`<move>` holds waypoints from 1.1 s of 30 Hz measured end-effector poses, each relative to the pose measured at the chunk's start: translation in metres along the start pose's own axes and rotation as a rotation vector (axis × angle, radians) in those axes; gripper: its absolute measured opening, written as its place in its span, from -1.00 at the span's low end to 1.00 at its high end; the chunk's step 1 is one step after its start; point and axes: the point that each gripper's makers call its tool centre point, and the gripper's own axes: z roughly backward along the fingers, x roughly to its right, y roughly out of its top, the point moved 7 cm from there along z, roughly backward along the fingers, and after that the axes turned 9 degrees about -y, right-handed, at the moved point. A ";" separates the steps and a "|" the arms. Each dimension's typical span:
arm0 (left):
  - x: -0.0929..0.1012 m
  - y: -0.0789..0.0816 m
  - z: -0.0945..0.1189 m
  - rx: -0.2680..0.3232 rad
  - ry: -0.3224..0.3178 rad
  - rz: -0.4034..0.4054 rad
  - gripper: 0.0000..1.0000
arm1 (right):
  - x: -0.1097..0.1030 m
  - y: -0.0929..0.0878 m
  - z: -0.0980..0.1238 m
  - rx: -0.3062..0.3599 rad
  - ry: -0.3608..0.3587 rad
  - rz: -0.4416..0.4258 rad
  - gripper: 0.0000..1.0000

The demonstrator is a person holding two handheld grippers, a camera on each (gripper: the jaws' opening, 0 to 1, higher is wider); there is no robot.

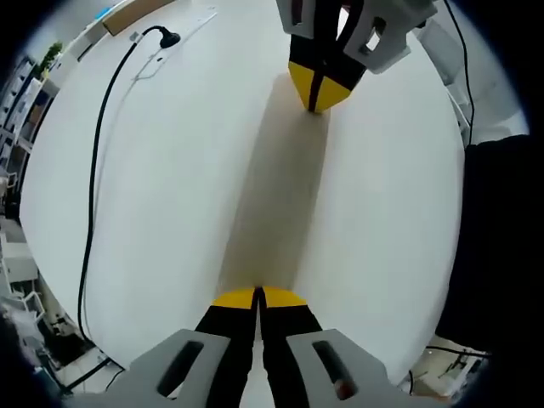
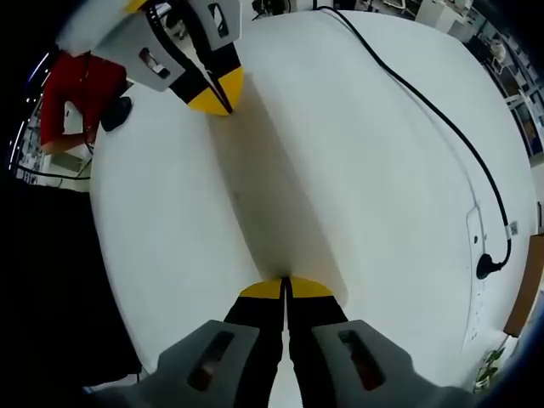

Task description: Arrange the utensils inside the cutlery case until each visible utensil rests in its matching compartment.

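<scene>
- My left hand-held gripper [image 1: 257, 295] had its two yellow-tipped jaws pressed together, nothing between them, the tips low over the white counter [image 1: 178, 195].
- To the left of that hand-held gripper, a black cable [image 1: 95, 170] ran along the counter and ended ahead in a black plug [image 1: 168, 38], which lay beside a flat white strip [image 1: 174, 47].
- Straight ahead of it, my right hand-held gripper pointed back at me from the far side of the counter, jaws together as well.
- A broad soft shadow [image 1: 280, 187] lay on the counter between the two pairs of tips.
- In the right gripper view, my right hand-held gripper [image 2: 285, 285] showed its jaws closed flat against each other, pinching nothing.
- Ahead and to the left of it, my left hand-held gripper came in with its tips touching each other.
- Further left, past the counter's edge, stood something red [image 2: 81, 98] with a dark object against it; I could not tell what either was.
- To the right of the right hand-held gripper, the black cable crossed the counter to its plug near the edge.
- I could not make out the cutlery case or any utensil from either hand-held gripper.
</scene>
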 end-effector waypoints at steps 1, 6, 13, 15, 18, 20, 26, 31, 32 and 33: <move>0.000 0.000 0.000 0.000 -0.002 0.000 -0.99 | 0.000 0.000 0.000 -0.001 0.001 -0.001 -1.00; 0.001 -0.001 0.000 0.006 -0.004 0.004 -0.99 | 0.000 0.000 0.000 0.002 0.001 -0.007 -1.00; 0.000 0.001 0.000 -0.012 -0.009 0.005 -0.98 | -0.002 0.000 0.000 -0.003 -0.010 0.017 -1.00; 0.000 0.000 0.000 -0.011 -0.010 0.010 -0.98 | -0.001 0.000 0.000 -0.005 -0.006 0.011 -1.00; 0.001 0.000 0.000 -0.009 -0.003 0.002 -0.98 | -0.001 0.000 0.000 -0.001 -0.004 0.006 -1.00; 0.002 0.000 0.000 -0.016 0.001 -0.028 -0.98 | -0.001 0.000 0.000 0.000 -0.003 0.010 -1.00; 0.001 0.002 0.000 -0.031 0.002 -0.015 -0.98 | -0.001 0.000 0.001 -0.019 -0.003 0.046 -1.00; -0.001 -0.001 0.001 -0.005 -0.013 0.004 -0.97 | 0.000 0.002 0.000 -0.019 -0.008 0.019 -1.00; -0.001 -0.001 0.001 -0.002 -0.015 -0.001 -0.97 | 0.000 0.002 -0.001 -0.019 -0.007 0.019 -1.00; -0.001 -0.001 0.000 0.001 -0.015 0.000 -0.98 | 0.000 0.001 -0.001 -0.018 -0.004 0.019 -1.00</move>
